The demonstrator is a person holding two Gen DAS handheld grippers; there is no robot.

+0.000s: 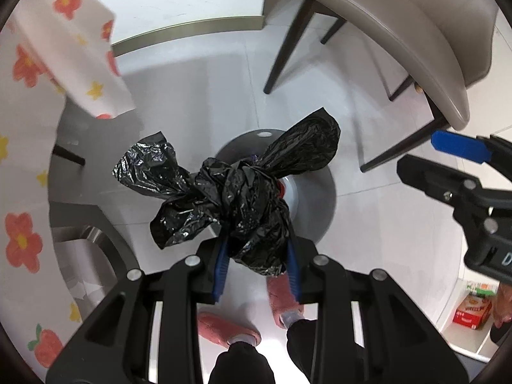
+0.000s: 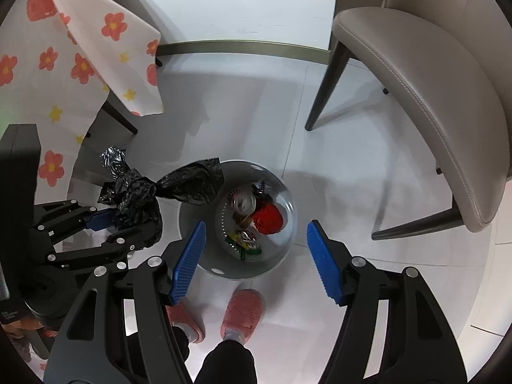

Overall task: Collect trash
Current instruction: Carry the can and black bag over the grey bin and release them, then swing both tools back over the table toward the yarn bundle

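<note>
- Black plastic is seen first: a bag (image 1: 236, 204), tied in a knot, is held over the floor.
- The bag is clamped by the left gripper (image 1: 259, 272). Its blue pads (image 1: 220, 272) are pressed on the bag's lower part from both sides.
- The right gripper (image 2: 256, 249) is held apart, and nothing is between its fingers.
- A grey bin (image 2: 188, 211) is set on the white floor, between a table with a flower cloth (image 2: 80, 60) and a chair (image 2: 416, 80).
- Trash (image 2: 267, 219) is seen at the bottom of the bin: something red, a can and a wrapper. No liner is seen in the bin.
- In the right view the bag is beside the bin's left edge, with one loose tail just over the rim.
- Pink slippers (image 2: 243, 312) are seen close to the bin.
- It is judged that the bag may be meant for the bin, or to be carried away; which one cannot be told.
- The bag could slip out if the grip is loosened, since only thin plastic is pinched.
- If the bag is dropped from here, it could fall outside the bin, as most of it is not over the hole.
- The thin plastic could be torn if it is pulled hard by both grippers.
- The bin could be tipped if its rim is bumped.
</note>
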